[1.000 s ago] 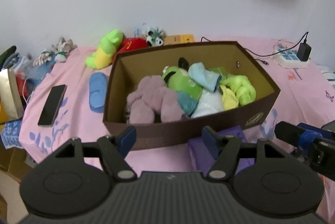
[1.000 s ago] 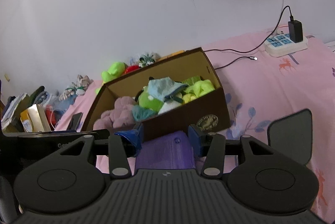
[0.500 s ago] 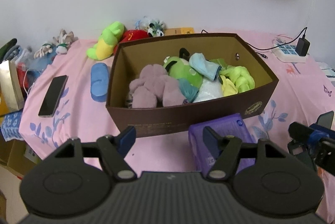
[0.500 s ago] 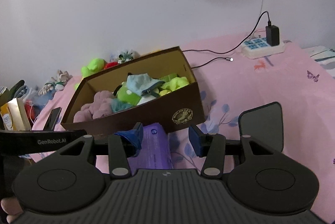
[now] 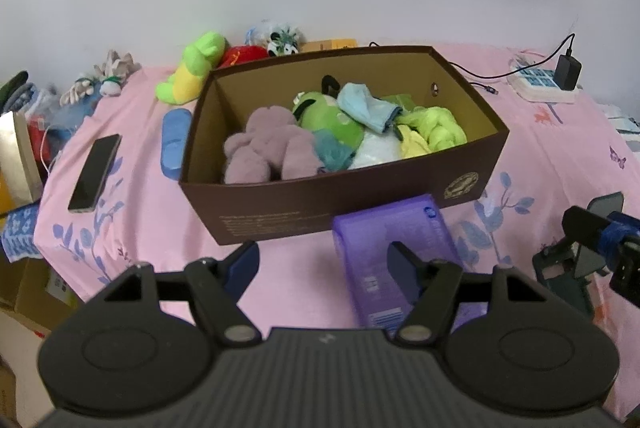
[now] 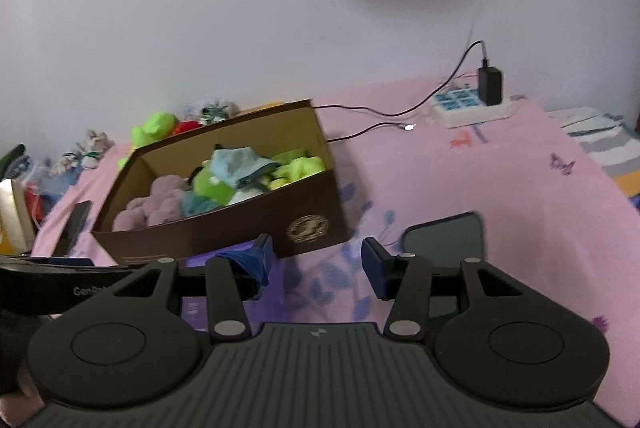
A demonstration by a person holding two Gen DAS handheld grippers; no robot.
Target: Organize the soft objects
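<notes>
Both my left tool (image 5: 324, 260) and right tool (image 6: 316, 254) are spread, holding nothing. The purple pack (image 5: 394, 240) lies on the bed at 6 o'clock of the brown box (image 5: 340, 192). It looks light and squashy; I would pinch its narrow sides.
</notes>
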